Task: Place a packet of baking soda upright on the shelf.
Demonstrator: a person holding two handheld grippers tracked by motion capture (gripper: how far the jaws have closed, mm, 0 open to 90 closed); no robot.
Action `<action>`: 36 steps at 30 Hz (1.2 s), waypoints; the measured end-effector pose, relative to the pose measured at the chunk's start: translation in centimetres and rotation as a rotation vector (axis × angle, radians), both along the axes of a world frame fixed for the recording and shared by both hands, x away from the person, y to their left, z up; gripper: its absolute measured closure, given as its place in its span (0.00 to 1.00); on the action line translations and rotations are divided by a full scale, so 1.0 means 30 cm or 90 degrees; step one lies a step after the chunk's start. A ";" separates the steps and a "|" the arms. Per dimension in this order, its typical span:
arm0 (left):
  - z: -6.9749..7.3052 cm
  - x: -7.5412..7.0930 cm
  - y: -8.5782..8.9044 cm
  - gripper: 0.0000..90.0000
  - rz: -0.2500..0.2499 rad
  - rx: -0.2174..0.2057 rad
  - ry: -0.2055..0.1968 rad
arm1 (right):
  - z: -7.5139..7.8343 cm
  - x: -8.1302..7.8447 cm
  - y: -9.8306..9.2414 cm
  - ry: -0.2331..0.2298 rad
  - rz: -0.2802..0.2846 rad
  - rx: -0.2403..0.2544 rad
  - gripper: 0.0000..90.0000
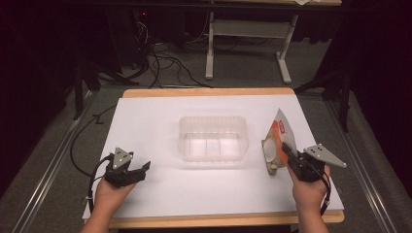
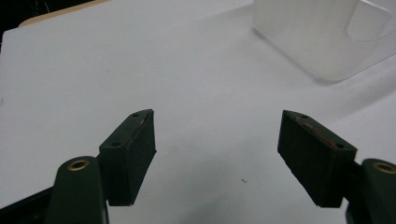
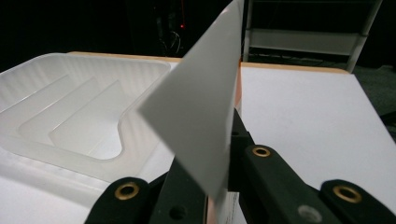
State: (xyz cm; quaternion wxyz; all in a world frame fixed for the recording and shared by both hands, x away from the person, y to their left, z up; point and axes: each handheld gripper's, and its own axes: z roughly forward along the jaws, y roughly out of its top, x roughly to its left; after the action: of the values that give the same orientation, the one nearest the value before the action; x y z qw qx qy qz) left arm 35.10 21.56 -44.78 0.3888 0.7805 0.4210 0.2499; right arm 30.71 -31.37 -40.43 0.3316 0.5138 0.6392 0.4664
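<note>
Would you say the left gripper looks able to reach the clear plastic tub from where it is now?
Probably yes: the left gripper is open and holds nothing, and only bare white table lies between it and the clear tub.

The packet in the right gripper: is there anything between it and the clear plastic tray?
Nothing visible. The right gripper holds the packet just right of the clear tray, with bare white table between them. The left gripper rests open on the tray's far side.

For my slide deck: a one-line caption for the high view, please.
Right gripper clamps an upright orange-and-white paper packet beside a clear plastic tray; left gripper rests open.
</note>
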 end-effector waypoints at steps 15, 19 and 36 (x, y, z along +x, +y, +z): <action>-0.004 0.005 0.000 0.31 0.002 -0.004 0.003 | 0.044 -0.051 -0.012 -0.050 -0.004 -0.022 1.00; -0.001 0.007 0.005 0.31 0.005 -0.008 0.001 | 0.061 -0.056 -0.005 -0.066 -0.004 -0.019 1.00; 0.017 0.007 0.033 0.31 -0.016 -0.034 -0.011 | 0.130 0.003 0.059 -0.064 0.005 0.006 1.00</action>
State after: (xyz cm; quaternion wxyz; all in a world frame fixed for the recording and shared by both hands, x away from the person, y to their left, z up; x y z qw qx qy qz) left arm 35.32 22.55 -44.27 0.4162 0.7727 0.4146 0.2402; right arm 30.79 -29.61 -36.52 0.3595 0.4888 0.6214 0.4956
